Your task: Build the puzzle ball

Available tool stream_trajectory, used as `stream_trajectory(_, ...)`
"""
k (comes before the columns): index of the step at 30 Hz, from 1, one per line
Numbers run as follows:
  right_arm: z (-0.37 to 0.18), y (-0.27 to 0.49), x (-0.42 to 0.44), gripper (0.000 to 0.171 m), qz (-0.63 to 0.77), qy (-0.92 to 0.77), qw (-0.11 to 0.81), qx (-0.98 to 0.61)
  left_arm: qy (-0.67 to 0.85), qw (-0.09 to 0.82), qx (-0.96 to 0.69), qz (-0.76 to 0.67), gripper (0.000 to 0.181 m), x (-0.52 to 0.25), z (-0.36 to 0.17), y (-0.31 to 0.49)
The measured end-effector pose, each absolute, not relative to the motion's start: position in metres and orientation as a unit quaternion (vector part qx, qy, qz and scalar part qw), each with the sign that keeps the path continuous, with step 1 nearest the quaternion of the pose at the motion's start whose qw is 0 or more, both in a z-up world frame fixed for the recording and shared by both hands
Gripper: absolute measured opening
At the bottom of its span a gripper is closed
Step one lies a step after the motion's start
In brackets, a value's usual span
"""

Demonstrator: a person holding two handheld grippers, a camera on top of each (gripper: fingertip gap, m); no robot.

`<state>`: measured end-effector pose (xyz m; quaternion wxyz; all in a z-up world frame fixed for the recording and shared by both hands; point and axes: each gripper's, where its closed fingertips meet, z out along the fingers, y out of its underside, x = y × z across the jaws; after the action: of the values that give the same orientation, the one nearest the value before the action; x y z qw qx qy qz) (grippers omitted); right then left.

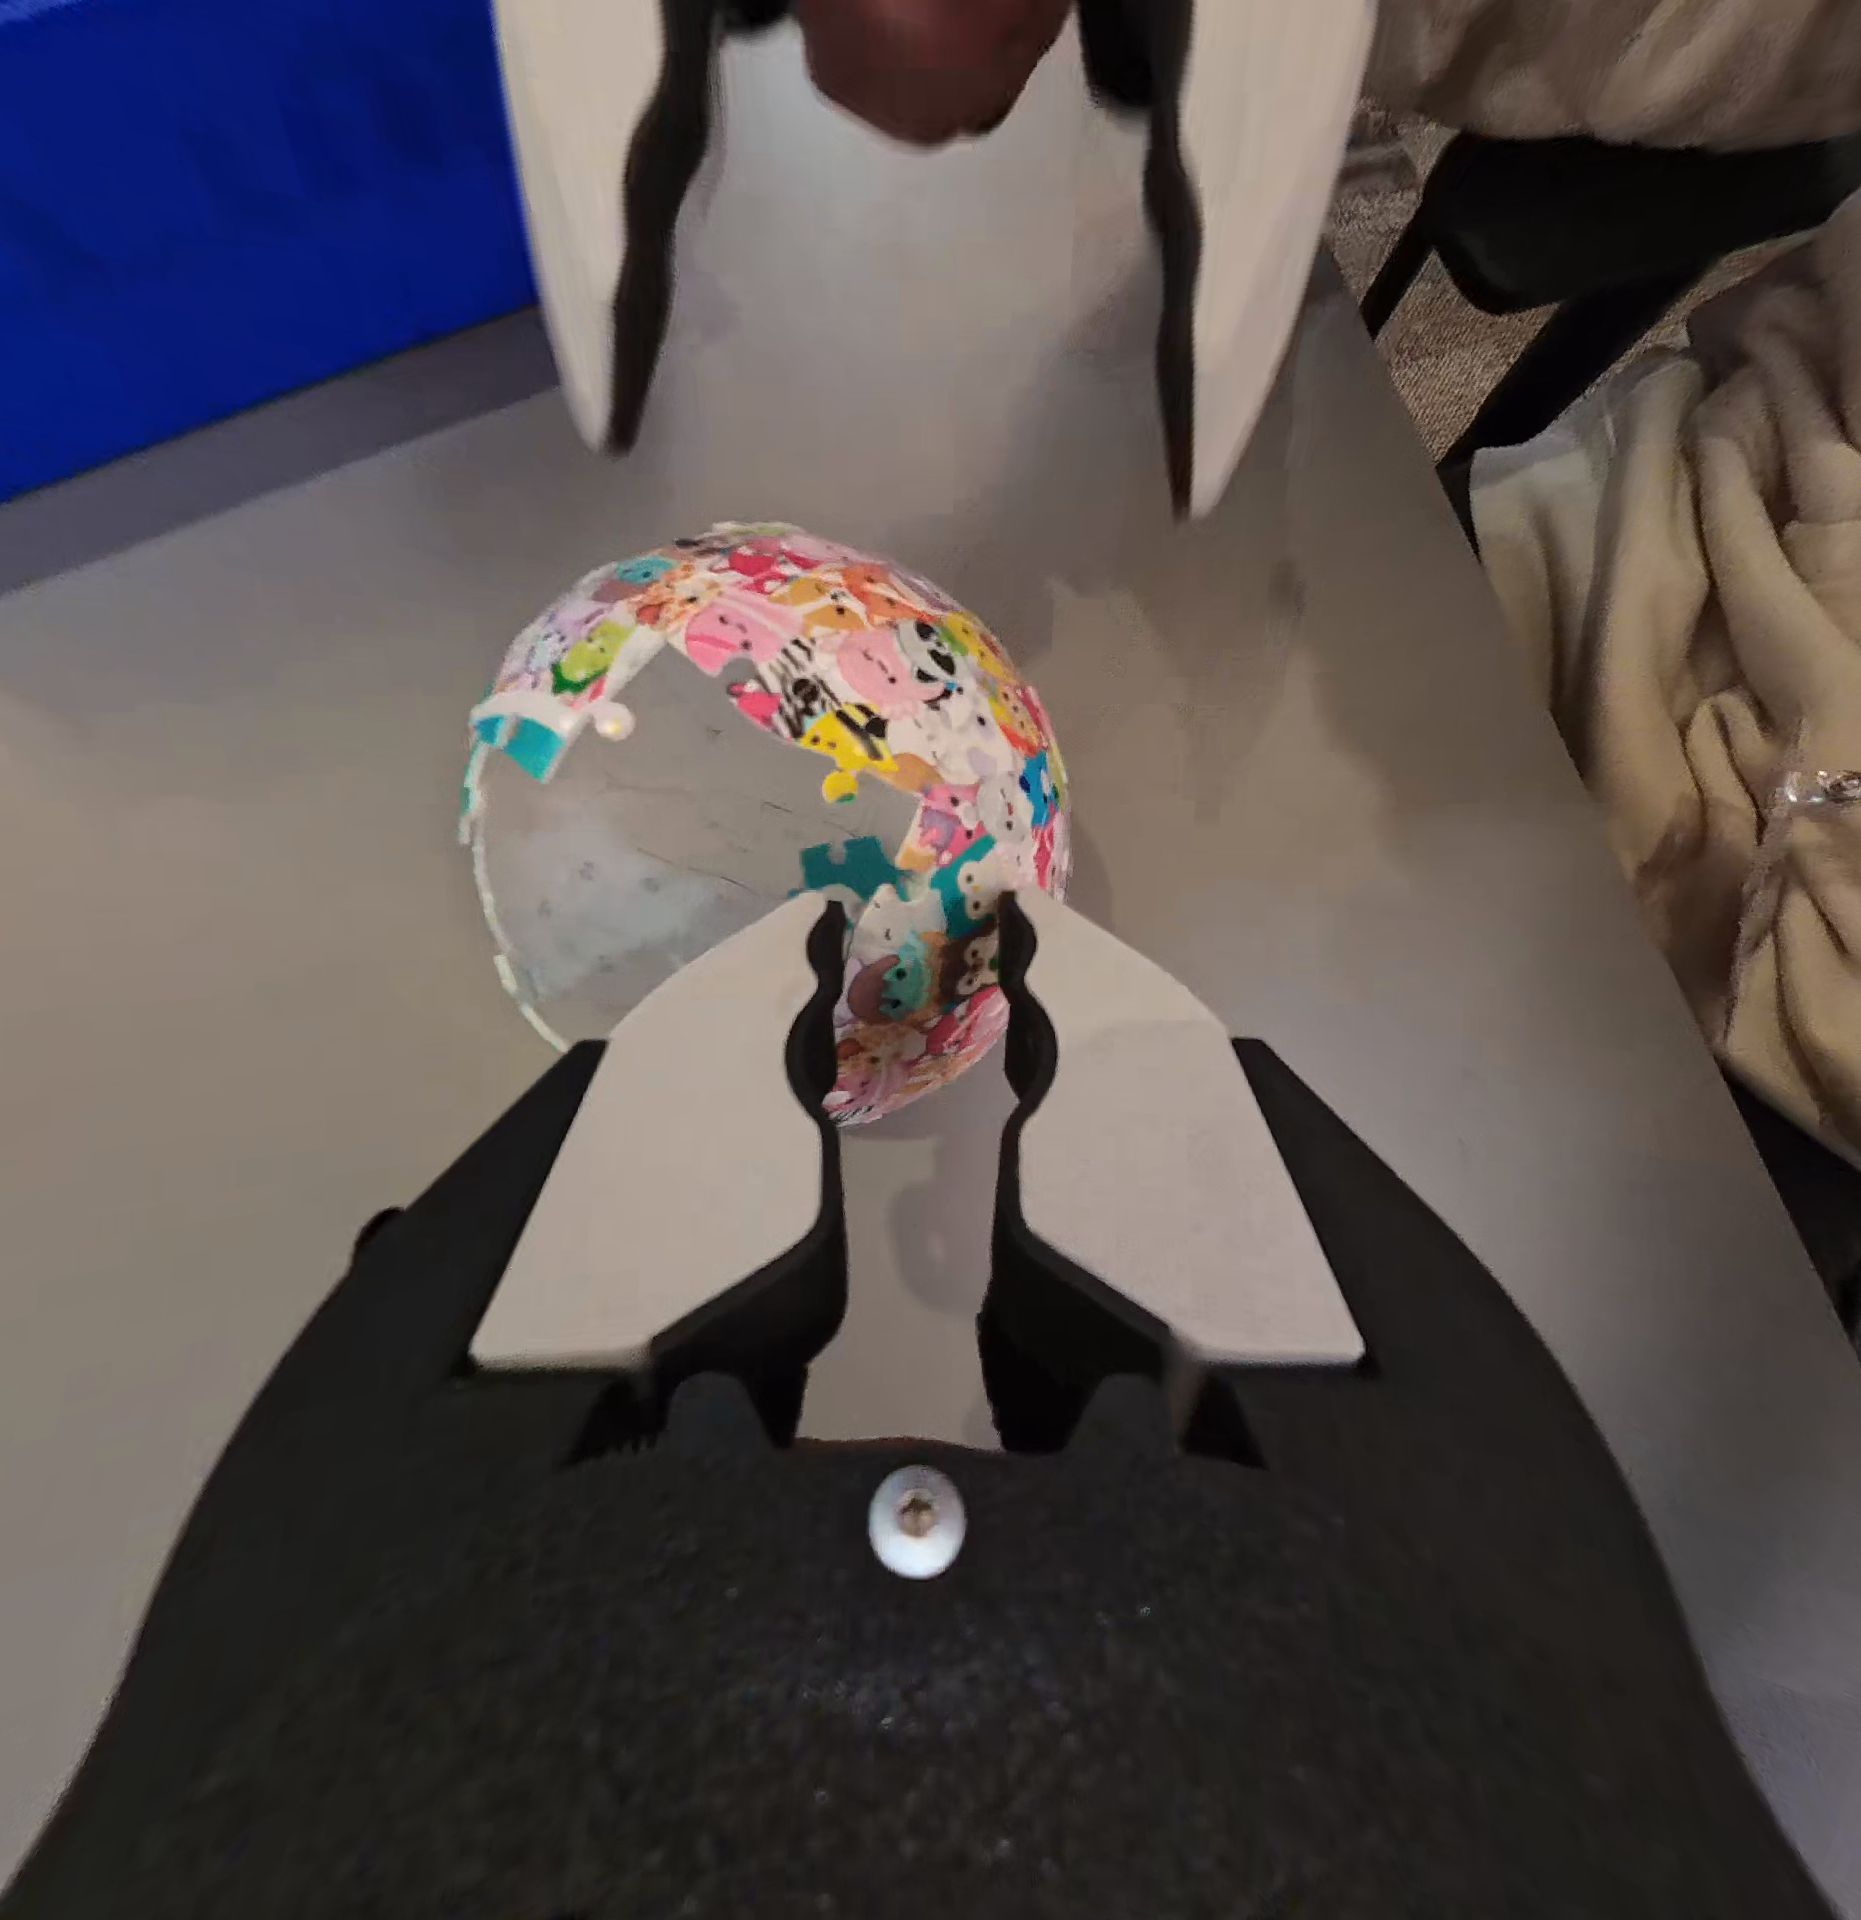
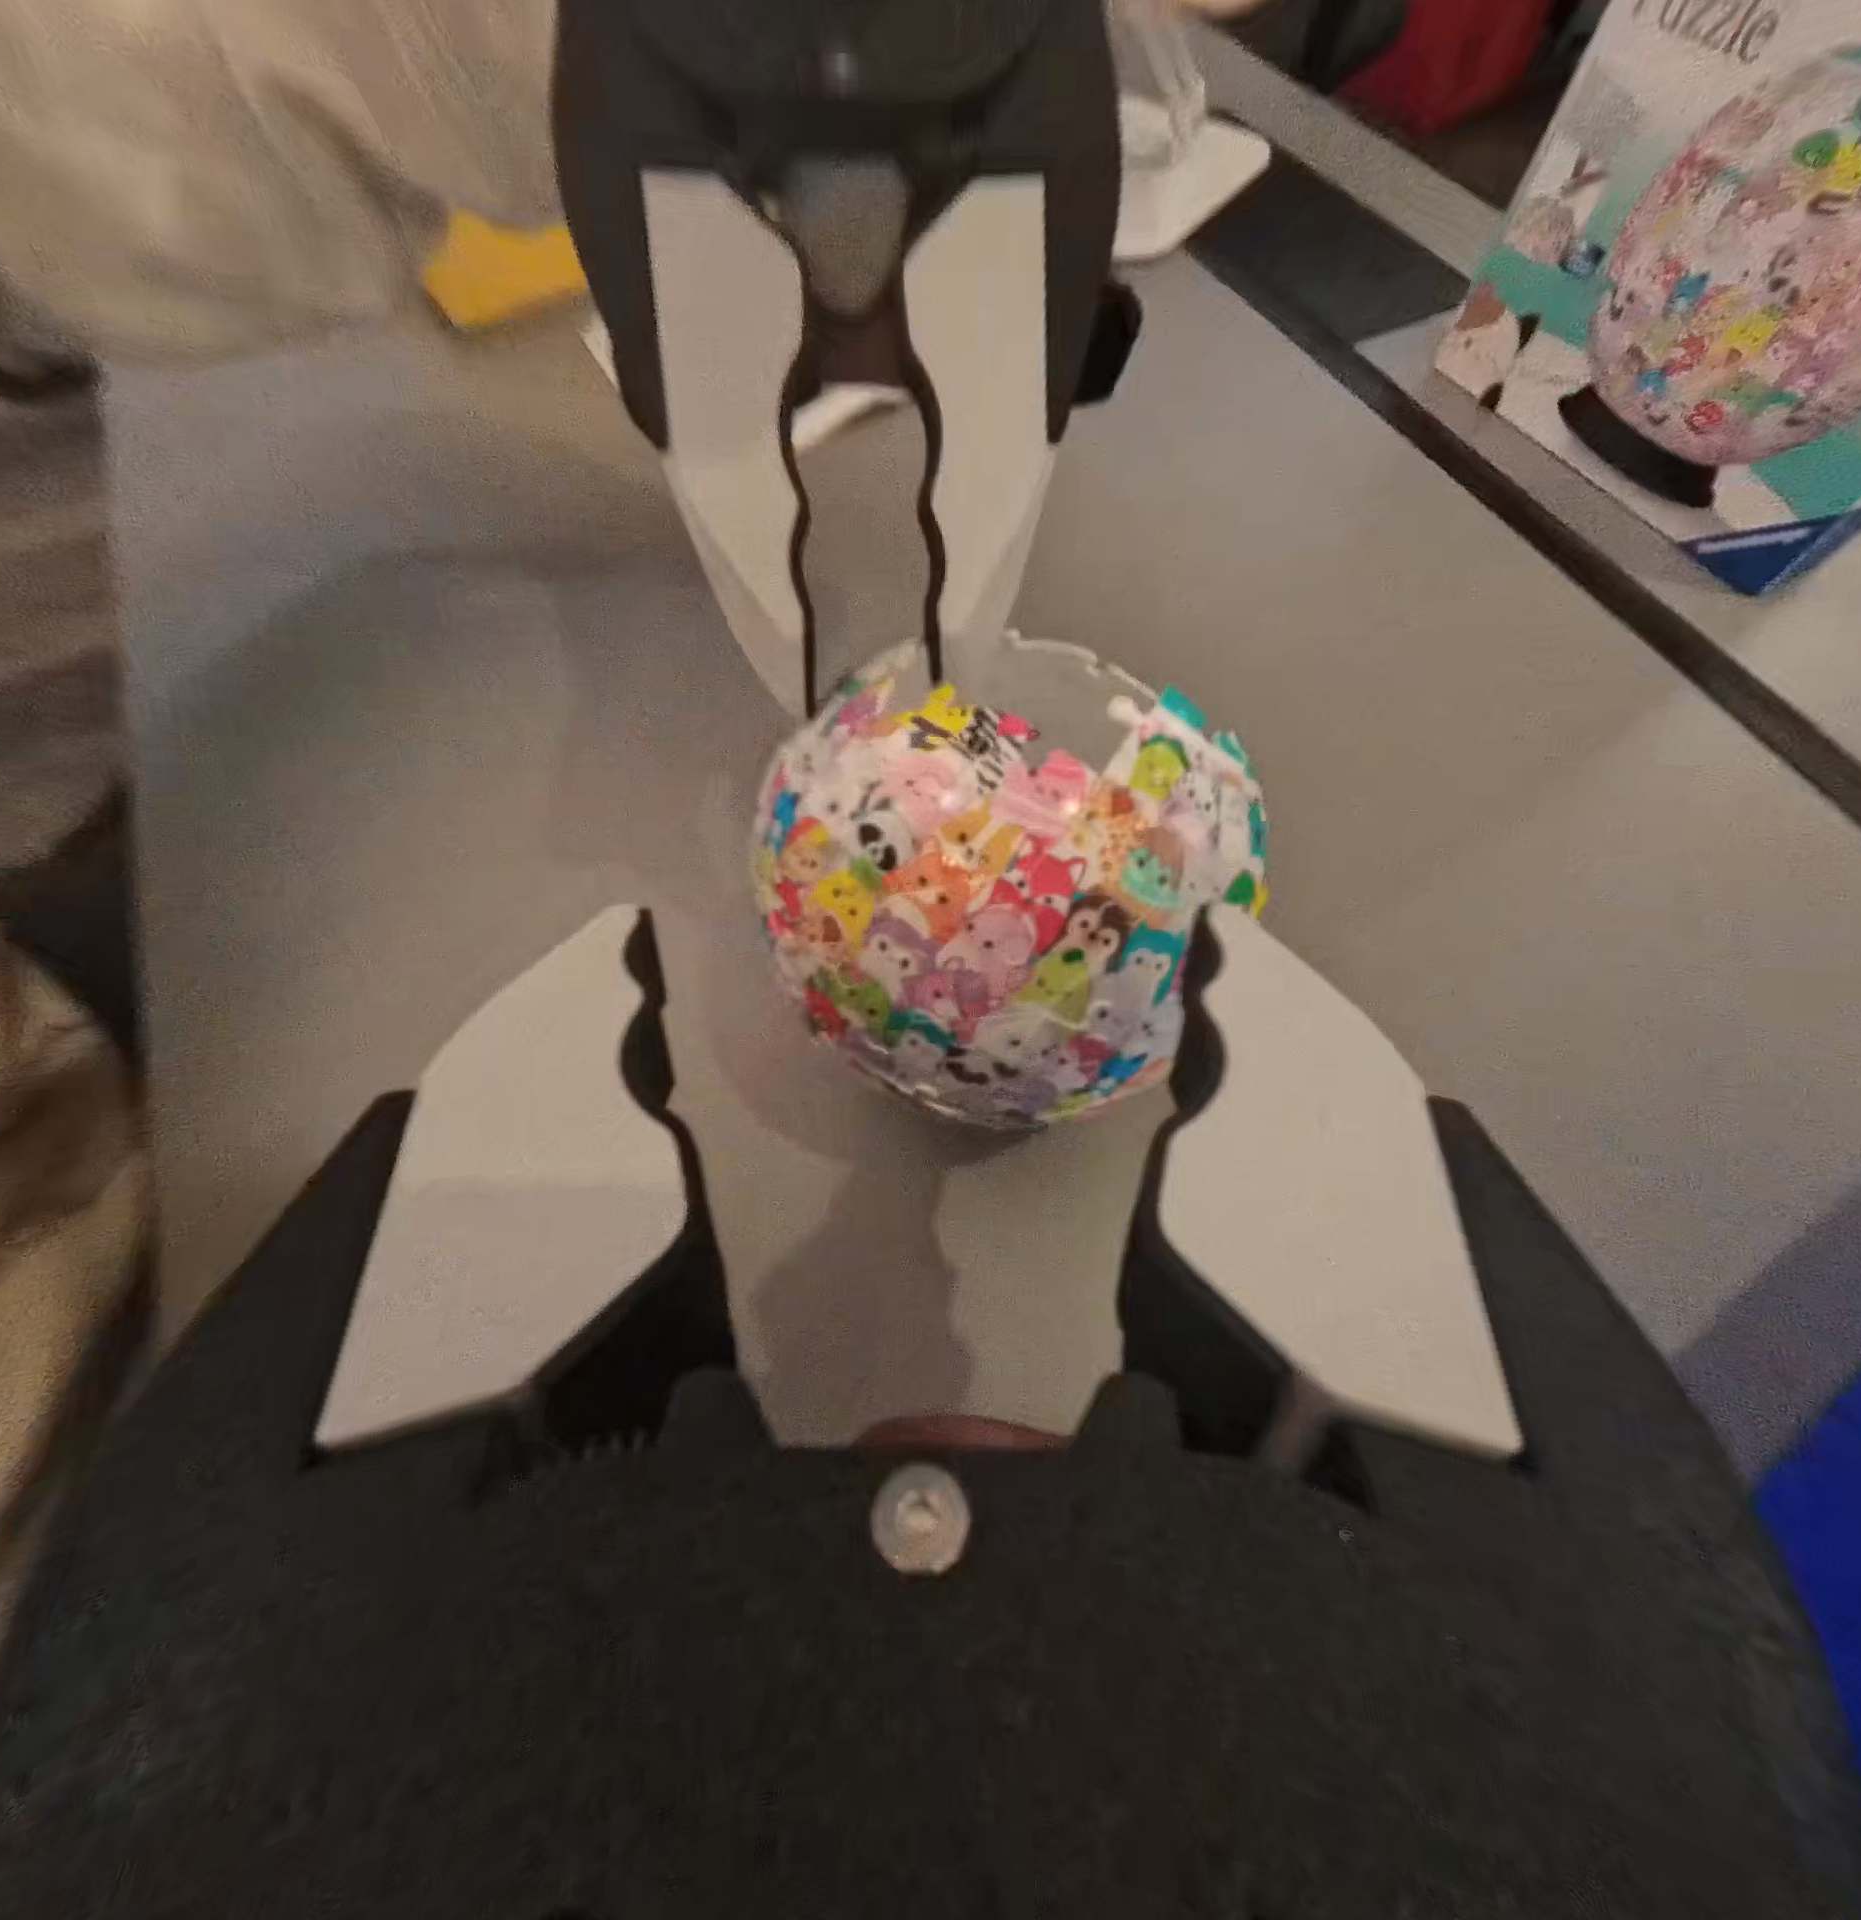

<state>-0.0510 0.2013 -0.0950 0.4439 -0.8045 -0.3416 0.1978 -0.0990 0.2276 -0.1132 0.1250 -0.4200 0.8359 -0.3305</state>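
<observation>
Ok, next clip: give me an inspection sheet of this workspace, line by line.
Surface: grey table, bare around the job.
Job's things: puzzle ball, partly built, a large gap in its shell.
Clutter: puzzle box on the next table; yellow item at the far edge.
Grippers: left gripper part open, fingers astride the ball's edge; right gripper open wide, ball between its fingertips.
Cables: nothing seen.
Surroundings: cream fabric, blue panel.

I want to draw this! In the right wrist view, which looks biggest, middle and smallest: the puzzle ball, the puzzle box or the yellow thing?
1. Puzzle ball
2. Puzzle box, cut off by the edge and farther away, so this order is unsure
3. Yellow thing, smallest
</observation>
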Motion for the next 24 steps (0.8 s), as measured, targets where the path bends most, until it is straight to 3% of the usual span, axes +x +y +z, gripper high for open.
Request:
stream_trajectory(2,-0.119,0.218,-0.056,0.119,0.119,-0.366,0.444,-0.809,0.839,0.12,-0.416,-0.329,0.021,-0.102,-0.115,0.223)
stream_trajectory(5,-0.136,0.233,-0.073,0.14,0.121,-0.364,0.44,-0.812,0.837,0.135,-0.416,-0.329,0.015,-0.101,-0.115,0.219)
stream_trajectory(6,-0.139,0.237,-0.075,0.14,0.117,-0.361,0.439,-0.814,0.835,0.142,-0.418,-0.329,0.014,-0.1,-0.113,0.218)
stream_trajectory(8,-0.144,0.246,-0.07,0.122,0.08,-0.351,0.43,-0.828,0.831,0.164,-0.423,-0.322,0.014,-0.097,-0.112,0.216)
stream_trajectory(14,-0.151,0.247,-0.075,0.122,0.033,-0.356,0.433,-0.828,0.822,0.239,-0.422,-0.3,0.009,-0.099,-0.115,0.209)
stream_trajectory(24,-0.148,0.241,-0.091,0.121,0.146,-0.345,0.439,-0.817,0.76,0.267,-0.442,-0.394,0.002,-0.107,-0.102,0.21)
